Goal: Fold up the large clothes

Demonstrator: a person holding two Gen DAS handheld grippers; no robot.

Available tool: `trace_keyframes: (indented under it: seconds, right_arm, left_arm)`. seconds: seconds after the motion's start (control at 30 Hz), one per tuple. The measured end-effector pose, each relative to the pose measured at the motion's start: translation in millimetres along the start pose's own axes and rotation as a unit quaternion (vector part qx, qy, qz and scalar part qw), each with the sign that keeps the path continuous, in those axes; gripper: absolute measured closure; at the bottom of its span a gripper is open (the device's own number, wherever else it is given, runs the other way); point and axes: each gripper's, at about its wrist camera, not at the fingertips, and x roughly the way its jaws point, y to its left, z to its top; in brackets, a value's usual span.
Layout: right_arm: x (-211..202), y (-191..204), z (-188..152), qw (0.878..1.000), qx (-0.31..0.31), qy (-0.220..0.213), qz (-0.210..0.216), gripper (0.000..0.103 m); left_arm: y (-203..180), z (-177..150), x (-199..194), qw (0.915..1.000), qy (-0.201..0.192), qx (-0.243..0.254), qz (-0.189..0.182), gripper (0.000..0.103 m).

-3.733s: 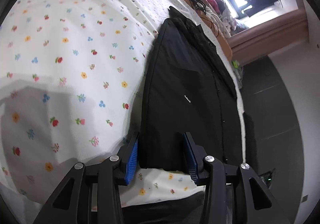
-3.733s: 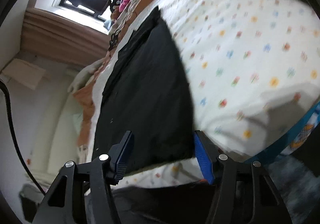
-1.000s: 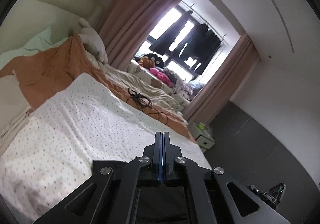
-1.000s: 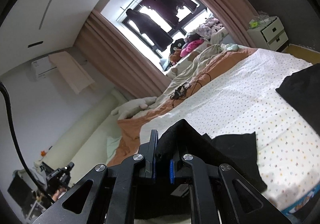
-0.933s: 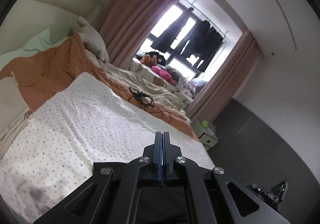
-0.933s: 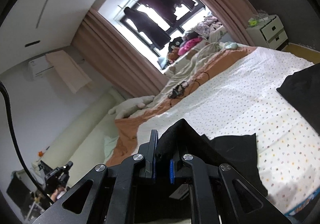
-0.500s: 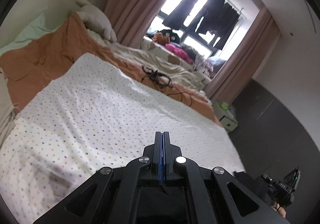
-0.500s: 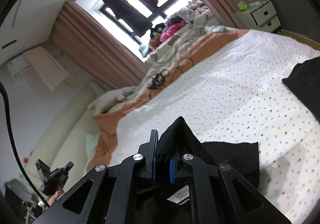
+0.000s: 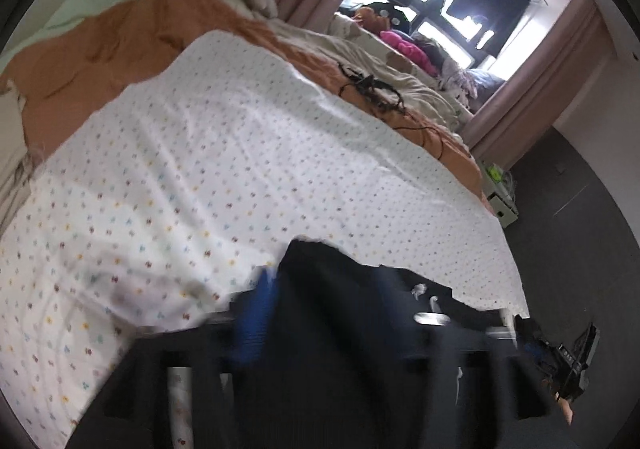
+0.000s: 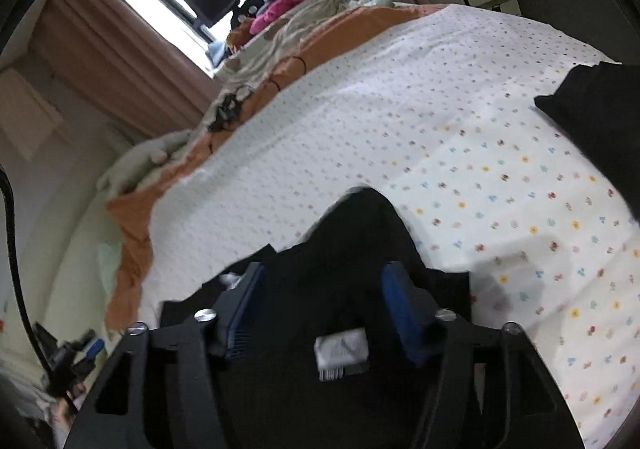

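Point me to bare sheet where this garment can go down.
Bare floral sheet stretches from the black garment up to the orange blanket. Another dark garment crowds the right edge; a cable tangle sits on the blanket.

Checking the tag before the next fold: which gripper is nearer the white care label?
Right. The care label lies between the right gripper's open fingers; the left gripper's view does not show it.

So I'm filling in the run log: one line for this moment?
left gripper: open | right gripper: open | black garment: between both jaws, on floral sheet | fold: unfinished
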Motion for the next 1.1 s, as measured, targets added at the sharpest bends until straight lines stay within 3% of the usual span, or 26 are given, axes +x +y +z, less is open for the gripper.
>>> trace_keyframes:
  seconds: [0.27, 0.47, 0.57, 0.6, 0.63, 0.67, 0.7, 0.73, 0.83, 0.93, 1.0, 1.1]
  right_arm:
    - [9, -31, -8, 0.998, -0.004, 0.042, -0.040, 0.040]
    - [38, -60, -17, 0.994, 0.005, 0.099, -0.046, 0.040]
    - [47, -63, -20, 0.993, 0.000, 0.109, -0.038, 0.042]
    - [49, -61, -19, 0.993, -0.005, 0.110, -0.037, 0.045]
    - [50, -60, -19, 0.993, -0.009, 0.110, -0.038, 0.059]
    - [51, -59, -18, 0.993, -0.014, 0.111, -0.040, 0.071]
    - [52, -59, -17, 0.993, -0.016, 0.111, -0.047, 0.076]
    - [52, -59, -15, 0.993, -0.017, 0.109, -0.052, 0.087]
    - [44, -60, -13, 0.994, -0.019, 0.095, -0.043, 0.092]
    - [35, -57, -13, 0.996, -0.023, 0.083, -0.037, 0.092]
    - [33, -53, -14, 0.996, -0.025, 0.083, -0.035, 0.092]
    - [29, -48, -13, 0.994, -0.030, 0.090, -0.053, 0.084]
  left_arm:
    - [16, -26, 48, 0.9970, 0.070, 0.017, 0.028, 0.031]
    - [27, -53, 99, 0.9888, 0.139, 0.032, 0.044, 0.032]
    - [28, -60, 114, 0.9848, 0.159, 0.041, 0.055, 0.051]
    - [29, -61, 116, 0.9843, 0.161, 0.041, 0.059, 0.063]
    - [29, -62, 117, 0.9840, 0.161, 0.043, 0.062, 0.084]
    - [29, -62, 118, 0.9831, 0.163, 0.047, 0.069, 0.095]
    - [28, -61, 117, 0.9827, 0.163, 0.049, 0.073, 0.100]
    - [28, -60, 113, 0.9837, 0.156, 0.051, 0.074, 0.101]
    - [27, -53, 92, 0.9895, 0.118, 0.052, 0.065, 0.101]
    - [27, -47, 75, 0.9937, 0.093, 0.038, 0.050, 0.101]
    - [25, -46, 74, 0.9937, 0.084, 0.044, 0.060, 0.101]
    - [32, -48, 81, 0.9928, 0.084, 0.037, 0.076, 0.101]
